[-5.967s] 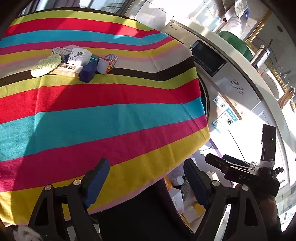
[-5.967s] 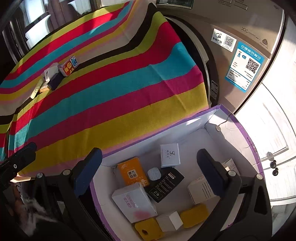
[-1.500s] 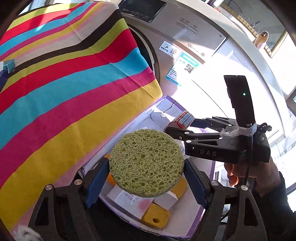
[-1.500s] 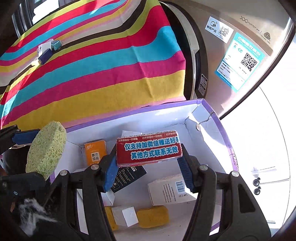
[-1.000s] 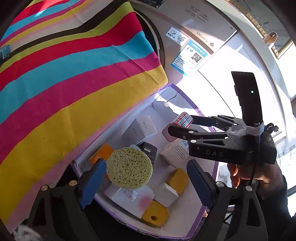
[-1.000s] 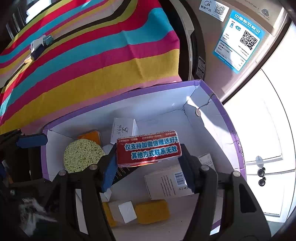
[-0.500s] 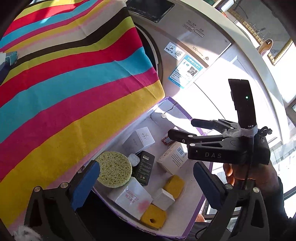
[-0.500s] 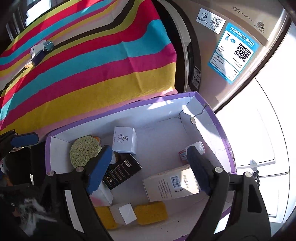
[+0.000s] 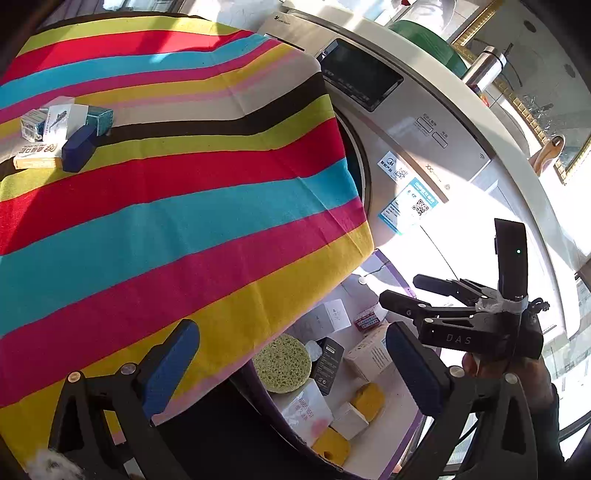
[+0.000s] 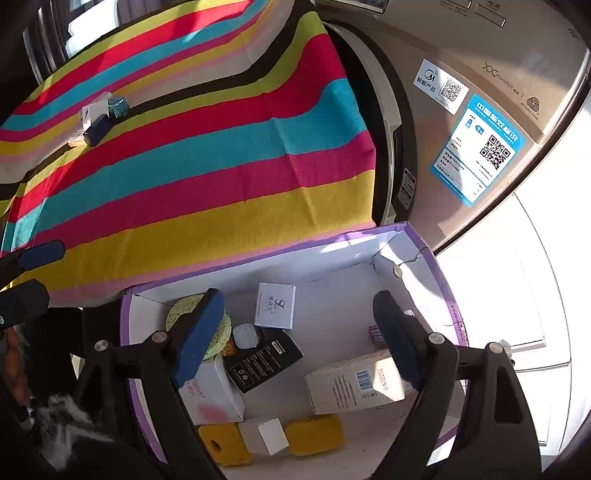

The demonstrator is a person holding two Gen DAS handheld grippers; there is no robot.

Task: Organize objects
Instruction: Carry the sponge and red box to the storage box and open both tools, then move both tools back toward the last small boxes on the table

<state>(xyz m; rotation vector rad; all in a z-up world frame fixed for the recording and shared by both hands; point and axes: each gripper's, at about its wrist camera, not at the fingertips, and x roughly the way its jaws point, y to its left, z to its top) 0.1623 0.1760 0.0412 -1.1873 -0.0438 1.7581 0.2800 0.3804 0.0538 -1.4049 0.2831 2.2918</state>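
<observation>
A purple-rimmed white box (image 10: 424, 254) below the table edge holds several small boxes, yellow sponges, the round green sponge (image 9: 282, 363) and the small red box (image 9: 367, 319). The green sponge (image 10: 173, 314) shows partly behind a finger in the right wrist view. My left gripper (image 9: 291, 365) is open and empty above the striped cloth's edge. My right gripper (image 10: 295, 336) is open and empty over the box; it also shows in the left wrist view (image 9: 399, 291). A few small boxes (image 9: 59, 125) and a dark blue case (image 9: 79, 147) lie on the cloth (image 9: 166, 206) at the far left.
A washing machine (image 9: 424, 140) stands right of the striped table, with a blue label (image 10: 480, 147) on its front. The box sits low between the table edge and the machine. A green bowl (image 9: 424, 35) and a metal bottle (image 9: 485, 66) stand on top of the machine.
Both grippers opened and dropped their loads into the box: the green sponge from the left, the red box from the right. The left gripper has since swung back toward the table.
</observation>
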